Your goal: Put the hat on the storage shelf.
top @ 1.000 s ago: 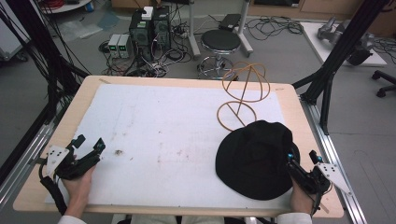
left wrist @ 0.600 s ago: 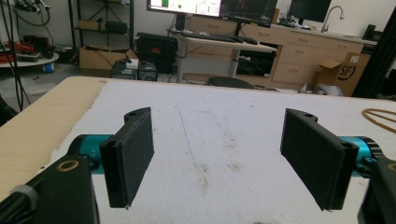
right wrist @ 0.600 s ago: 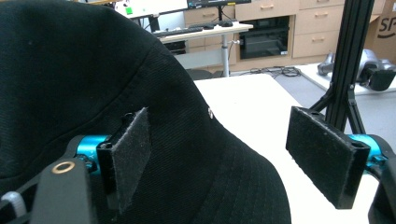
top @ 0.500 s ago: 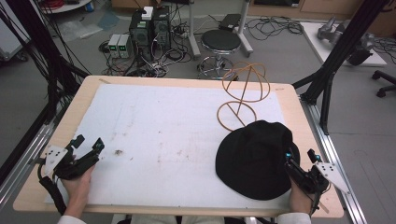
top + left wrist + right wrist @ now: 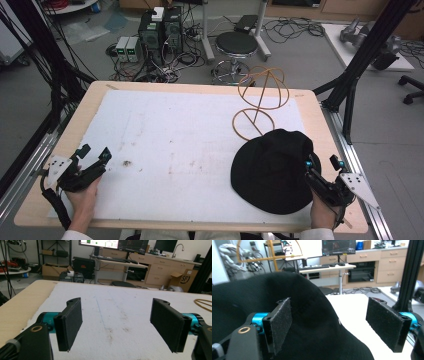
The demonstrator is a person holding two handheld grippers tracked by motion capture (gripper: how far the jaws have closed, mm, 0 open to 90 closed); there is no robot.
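Lying on the surface (image 5: 165, 130), the black hat (image 5: 272, 170) has its brim edge between the right gripper's (image 5: 322, 162) wide jaws; the left gripper (image 5: 94, 153) gapes wide too.

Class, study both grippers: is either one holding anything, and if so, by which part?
Nothing is held. The left gripper is open over bare table; the right gripper is open beside the black hat.

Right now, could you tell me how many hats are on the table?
1: a black hat lies on the white mat at the table's right, beside the right gripper. Nothing suggests another hidden.
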